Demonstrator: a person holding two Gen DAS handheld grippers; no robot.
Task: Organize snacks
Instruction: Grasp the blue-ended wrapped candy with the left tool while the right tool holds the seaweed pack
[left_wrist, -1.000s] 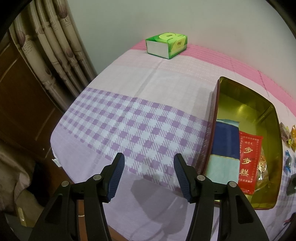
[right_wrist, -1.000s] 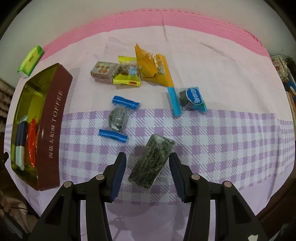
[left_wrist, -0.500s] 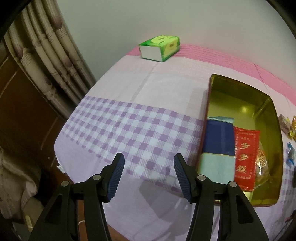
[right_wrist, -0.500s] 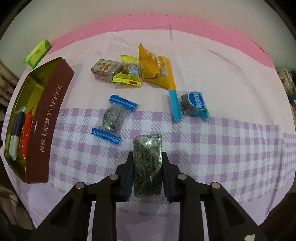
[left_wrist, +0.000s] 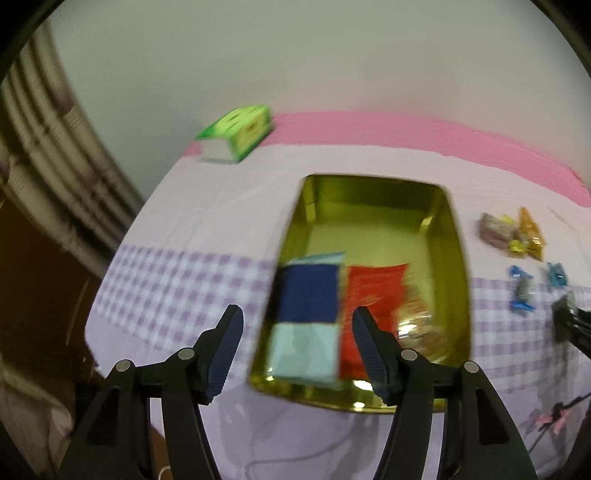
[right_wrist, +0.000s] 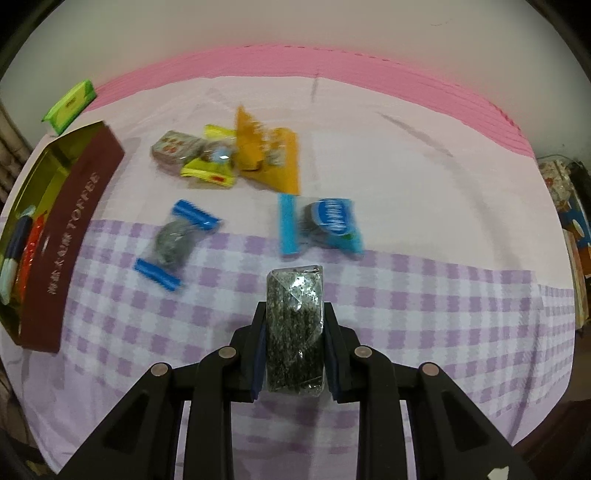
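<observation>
My right gripper (right_wrist: 294, 325) is shut on a dark green seaweed pack (right_wrist: 294, 314), held just above the purple check cloth. My left gripper (left_wrist: 297, 349) hangs over the near end of the gold toffee tin (left_wrist: 441, 206), its jaws opening with nothing pressed between them. The tin (right_wrist: 74, 206) holds a blue and pale blue packet (left_wrist: 308, 317), a red packet (left_wrist: 373, 295) and a clear wrapped snack (left_wrist: 417, 325). Loose snacks lie on the cloth: a blue-ended sweet (right_wrist: 173, 243), a blue pack (right_wrist: 325, 225), an orange bag (right_wrist: 269, 158), a yellow pack (right_wrist: 210, 166) and a small box (right_wrist: 173, 149).
A green tissue pack (left_wrist: 236, 134) sits at the far left of the table by the wall. Curtains (left_wrist: 55, 177) hang left of the table. The right gripper (left_wrist: 570, 325) shows at the right edge of the left wrist view. Clutter (right_wrist: 569, 221) stands beyond the table's right edge.
My right gripper closed on the seaweed pack and lifted it off the cloth. My left gripper swung right, from the bare check cloth to above the tin, and its jaws widened.
</observation>
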